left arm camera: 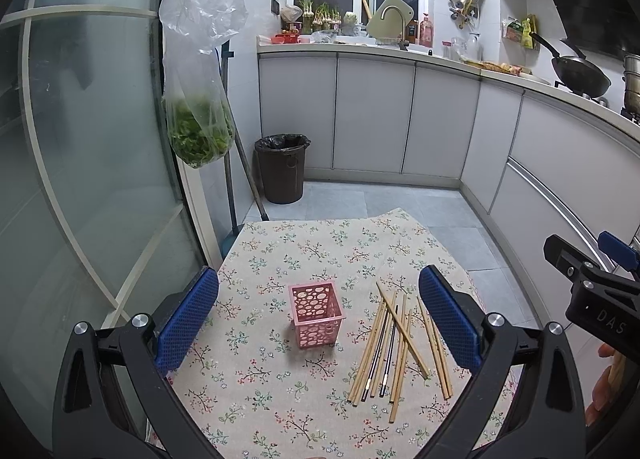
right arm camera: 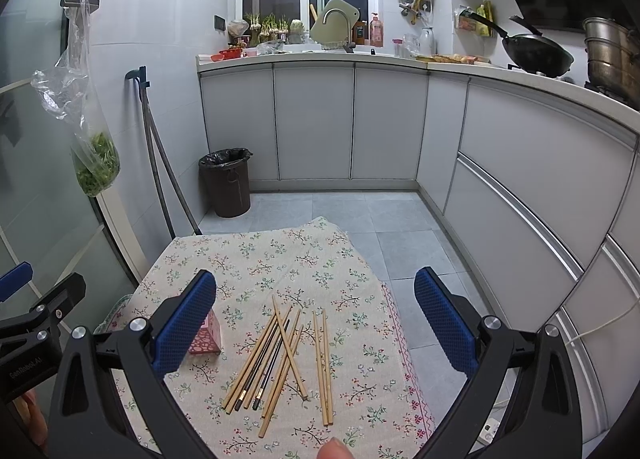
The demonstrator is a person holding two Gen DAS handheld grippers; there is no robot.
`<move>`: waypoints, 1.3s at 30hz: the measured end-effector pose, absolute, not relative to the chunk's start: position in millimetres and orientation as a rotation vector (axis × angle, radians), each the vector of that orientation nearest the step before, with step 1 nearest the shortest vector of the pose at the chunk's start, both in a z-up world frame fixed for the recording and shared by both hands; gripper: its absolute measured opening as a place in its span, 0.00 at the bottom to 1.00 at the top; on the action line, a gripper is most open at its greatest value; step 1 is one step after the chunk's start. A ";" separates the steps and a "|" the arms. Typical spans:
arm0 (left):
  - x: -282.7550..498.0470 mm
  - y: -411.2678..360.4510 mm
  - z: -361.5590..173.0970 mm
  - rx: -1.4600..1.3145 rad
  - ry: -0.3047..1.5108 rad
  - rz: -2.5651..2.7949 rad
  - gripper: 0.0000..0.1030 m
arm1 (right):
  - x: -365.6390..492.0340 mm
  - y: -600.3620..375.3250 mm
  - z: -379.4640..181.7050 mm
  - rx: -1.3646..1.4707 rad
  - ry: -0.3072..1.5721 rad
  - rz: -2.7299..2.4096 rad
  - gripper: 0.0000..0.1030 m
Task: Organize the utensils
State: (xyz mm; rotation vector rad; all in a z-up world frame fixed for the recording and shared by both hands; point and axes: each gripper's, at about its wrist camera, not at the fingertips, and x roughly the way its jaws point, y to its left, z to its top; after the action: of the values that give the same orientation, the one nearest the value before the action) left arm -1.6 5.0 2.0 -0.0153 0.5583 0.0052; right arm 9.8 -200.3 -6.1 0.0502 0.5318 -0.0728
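A pink perforated basket [left arm camera: 317, 313] stands upright on the flowered tablecloth [left arm camera: 280, 251]. Right of it lies a loose heap of several chopsticks [left arm camera: 394, 351], mostly pale wood with two dark ones. My left gripper [left arm camera: 318, 319] hovers open above the basket and the chopsticks, holding nothing. In the right wrist view the chopsticks [right arm camera: 280, 359] lie fanned out between the blue fingers of my right gripper [right arm camera: 316, 319], which is open and holding nothing. There the basket [right arm camera: 206, 335] is half hidden behind the left finger. The right gripper's body [left arm camera: 592, 287] shows at the left view's right edge.
The small table stands against a glass door [left arm camera: 80, 139] on the left, where a bag of greens [left arm camera: 198, 119] hangs. A dark bin [right arm camera: 226, 181] and a mop handle [right arm camera: 160, 163] stand beyond. Grey cabinets [right arm camera: 520, 179] run along the right. A fingertip [right arm camera: 336, 449] shows at the bottom.
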 end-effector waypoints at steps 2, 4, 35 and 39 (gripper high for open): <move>-1.0 5.9 2.2 -0.013 0.556 0.008 0.93 | 10.4 -200.8 -6.7 0.051 0.533 -0.074 0.94; 0.0 6.2 2.4 -0.007 0.556 0.011 0.93 | 11.0 -201.4 -7.4 0.050 0.534 -0.077 0.94; 204.9 -108.1 -162.7 0.031 1.111 -0.297 0.63 | 172.6 -333.1 -163.2 0.295 1.010 -0.148 0.94; 236.2 -113.1 -206.8 -0.009 1.194 -0.276 0.49 | 188.8 -338.4 -182.8 0.280 1.050 -0.134 0.94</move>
State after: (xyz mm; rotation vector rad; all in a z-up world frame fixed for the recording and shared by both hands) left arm 236.2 -113.1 -206.8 -0.0094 1.1939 -0.2760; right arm 188.8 -338.4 -182.8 0.2796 1.0502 -0.1342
